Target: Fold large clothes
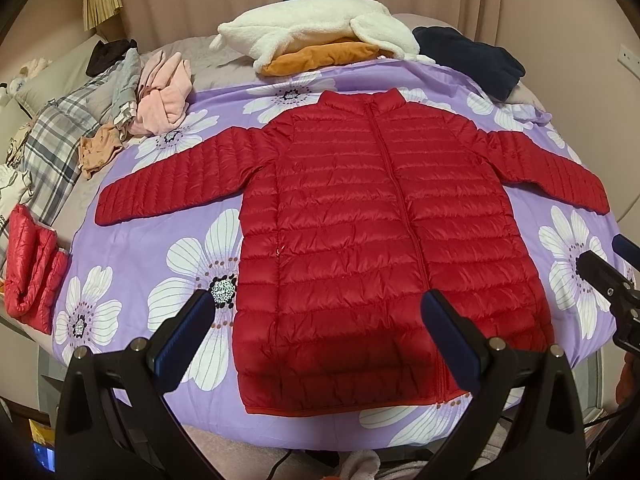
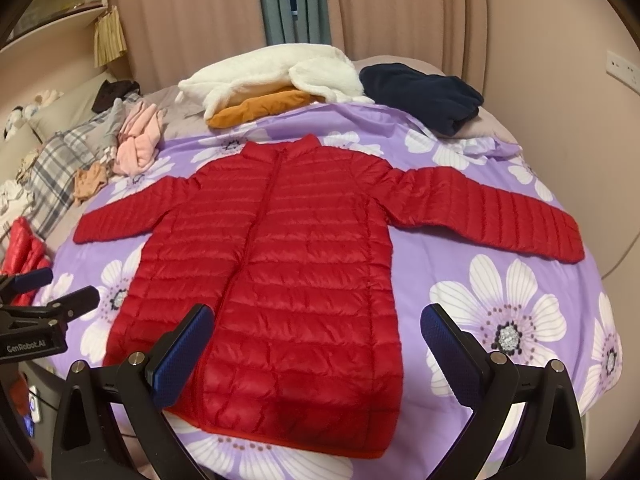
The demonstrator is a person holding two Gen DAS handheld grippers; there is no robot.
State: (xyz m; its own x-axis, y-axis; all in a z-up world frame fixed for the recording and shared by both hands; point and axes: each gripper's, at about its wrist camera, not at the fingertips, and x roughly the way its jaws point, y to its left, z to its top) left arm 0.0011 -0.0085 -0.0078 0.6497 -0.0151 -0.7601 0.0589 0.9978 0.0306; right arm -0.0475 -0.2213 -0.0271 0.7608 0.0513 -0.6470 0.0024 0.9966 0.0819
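With the red puffer jacket (image 1: 380,248) laid flat, zipped and sleeves outspread at frame centre on the floral sheet (image 1: 192,264), and the left gripper (image 1: 320,332) and right gripper (image 2: 318,340) held wide apart and empty, a sleeve is best pinched at its cuff and carried smoothly across the body.

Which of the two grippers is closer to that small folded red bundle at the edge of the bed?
Left. The left gripper hangs over the jacket's hem, on the red bundle's side; the right gripper hangs further from it, across the jacket.
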